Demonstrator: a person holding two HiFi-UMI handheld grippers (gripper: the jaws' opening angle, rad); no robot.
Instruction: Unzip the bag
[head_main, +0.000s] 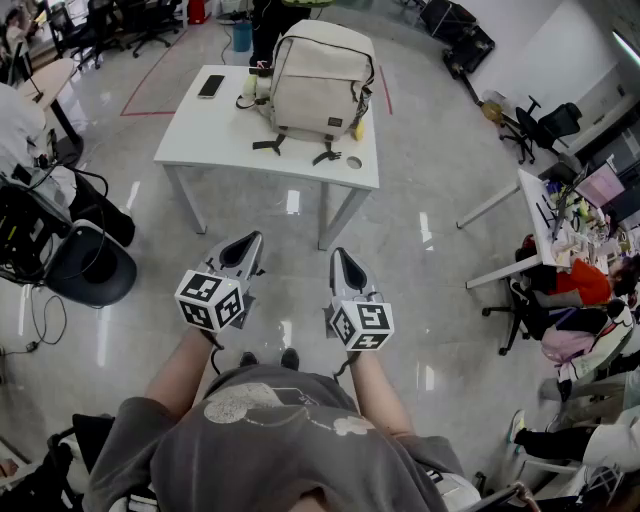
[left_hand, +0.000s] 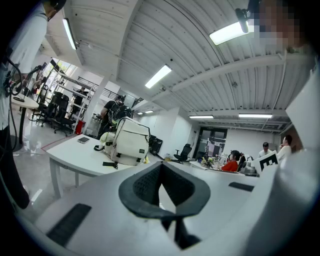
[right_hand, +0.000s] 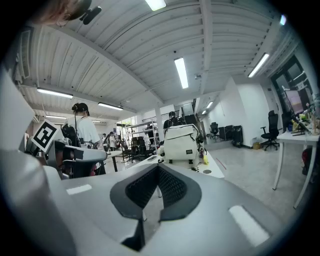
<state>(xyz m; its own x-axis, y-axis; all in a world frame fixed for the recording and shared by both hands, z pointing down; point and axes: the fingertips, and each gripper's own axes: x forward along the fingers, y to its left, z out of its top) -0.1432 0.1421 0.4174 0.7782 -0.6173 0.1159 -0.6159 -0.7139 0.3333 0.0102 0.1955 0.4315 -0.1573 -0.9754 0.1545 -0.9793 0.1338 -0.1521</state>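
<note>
With jaws together and empty, the left tool (head_main: 245, 250) and right tool (head_main: 343, 262) are held side by side, well short of the white table (head_main: 215, 130) straight ahead, where the cream bag (head_main: 320, 80) stands upright, slightly nearer the right tool.

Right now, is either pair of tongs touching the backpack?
No, the left tongs and right tongs are shut and empty, short of the table where the backpack stands.
</note>
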